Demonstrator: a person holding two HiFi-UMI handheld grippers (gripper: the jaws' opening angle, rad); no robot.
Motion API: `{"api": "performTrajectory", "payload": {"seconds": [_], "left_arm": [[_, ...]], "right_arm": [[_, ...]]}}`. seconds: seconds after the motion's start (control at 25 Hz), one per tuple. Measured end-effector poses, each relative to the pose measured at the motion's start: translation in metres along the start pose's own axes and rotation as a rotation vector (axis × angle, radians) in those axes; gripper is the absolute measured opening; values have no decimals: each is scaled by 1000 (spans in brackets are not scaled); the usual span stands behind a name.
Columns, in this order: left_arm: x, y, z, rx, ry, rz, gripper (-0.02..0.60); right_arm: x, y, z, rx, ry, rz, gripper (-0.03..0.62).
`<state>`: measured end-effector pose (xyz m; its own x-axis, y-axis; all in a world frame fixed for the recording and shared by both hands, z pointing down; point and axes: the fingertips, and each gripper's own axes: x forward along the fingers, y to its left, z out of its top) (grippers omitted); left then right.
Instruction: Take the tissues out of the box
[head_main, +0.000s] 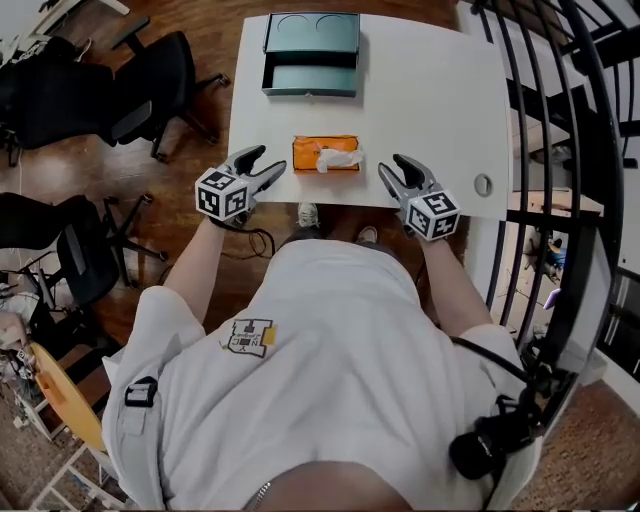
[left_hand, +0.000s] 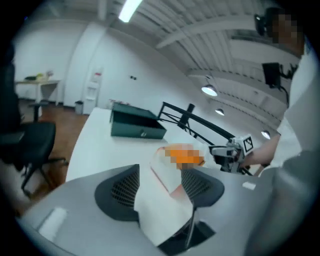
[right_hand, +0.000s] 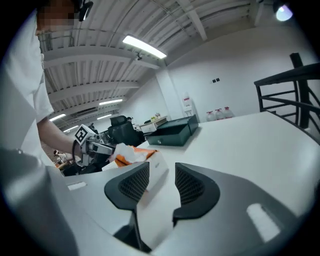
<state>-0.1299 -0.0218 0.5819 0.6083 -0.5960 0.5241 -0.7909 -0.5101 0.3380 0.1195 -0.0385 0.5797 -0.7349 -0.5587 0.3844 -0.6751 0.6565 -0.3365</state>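
- While both grippers wait at the near edge of the table (head_main: 420, 90), the head view shows the orange tissue box (head_main: 326, 150) lying flat close to that edge, midway along it, with one tissue (head_main: 338, 159) poking up out of its slot, ready to be plucked.
- Head view again: the left gripper (head_main: 268, 160) flanks the box's left end and the right gripper (head_main: 392, 165) its right end. Both are near the box but clear of it, which looks like a set-up for one to steady the box while the other pulls.
- A dark green tray (head_main: 311, 55) sits at the far edge, well out of the way.
- Left gripper view: the jaws stand spread with nothing pinched, and only the table edge shows in the gap. The box lies further ahead, with the other gripper beyond it.
- Right gripper view: jaws spread here too, and empty. The white end of the box lines up in the gap but sits ahead of the pads (right_hand: 131, 186), untouched, and the tissue rises just behind it.
- My read: no tissue is out yet, and the reach comes next.
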Motion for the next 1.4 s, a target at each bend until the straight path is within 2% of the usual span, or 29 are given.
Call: {"api": "performTrajectory", "payload": {"seconds": [0.04,0.12,0.24,0.28,0.36,0.56,1.4], "left_arm": [[-1,6,-17,-97,-14,41,252],[-2,14,-48,-232,-26,121,180],[-4,29,-79,-354,-34,251,1],[-5,32,-84,-377,-33,283,1],[-5,34,-88,-381,-17,310,1],[-4,30,-97,-379,13,306,0],[-2,30,-102,-386,45,297,0]], "right_arm": [[-2,-5,-14,16,25,-21,147],[-2,-13,-41,44,73,-58,127],[-1,-16,-63,36,115,-96,66],[0,-15,-64,21,120,-99,61],[4,-12,-63,3,125,-94,38],[8,-11,-63,-36,133,-100,0],[11,-12,-65,-31,166,-113,0]]}}
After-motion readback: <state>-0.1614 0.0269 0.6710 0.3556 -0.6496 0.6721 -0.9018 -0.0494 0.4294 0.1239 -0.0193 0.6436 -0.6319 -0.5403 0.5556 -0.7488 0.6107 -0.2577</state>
